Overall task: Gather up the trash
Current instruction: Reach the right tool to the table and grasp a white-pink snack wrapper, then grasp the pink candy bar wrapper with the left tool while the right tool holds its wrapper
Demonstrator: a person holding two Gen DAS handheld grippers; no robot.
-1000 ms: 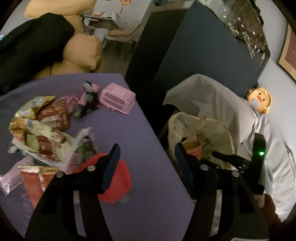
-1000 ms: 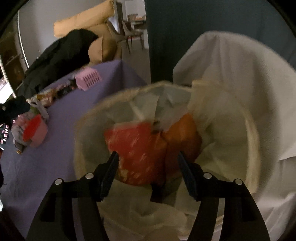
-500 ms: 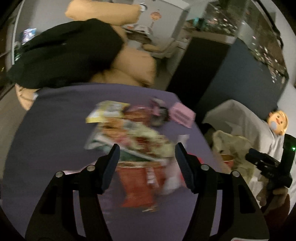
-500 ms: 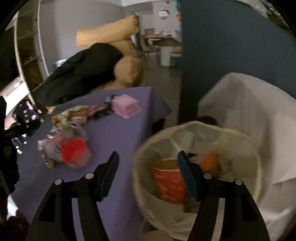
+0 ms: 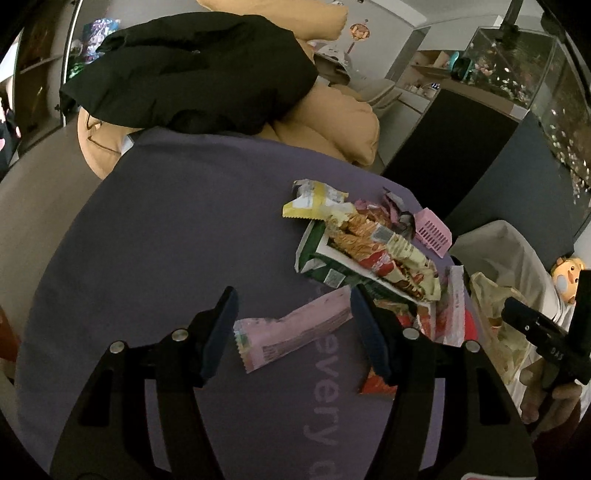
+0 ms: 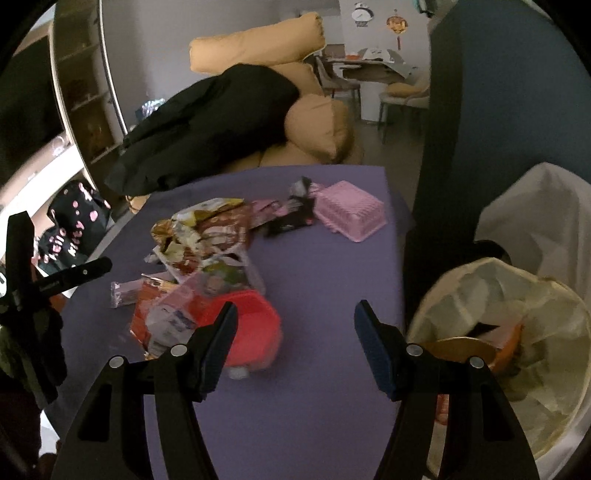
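While the purple desk (image 5: 155, 229) carries a heap of wrappers (image 5: 373, 254) toward its bin-side edge, the lined bin (image 6: 517, 332) stands just off that edge. The left gripper (image 5: 291, 332) hangs, jaws apart and empty, over a pink wrapper (image 5: 295, 332) lying flat; thin film could slip the pads. The right gripper (image 6: 291, 343), likewise apart, holds nothing.

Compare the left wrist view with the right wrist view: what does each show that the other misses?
Left wrist only: a glass tank, a doll face, printed lettering on the purple cloth. Right wrist only: inside the lined trash basket, a wall clock, a black bag with pink print. Both: the wrapper pile, pink basket, black coat, each tool open and empty.
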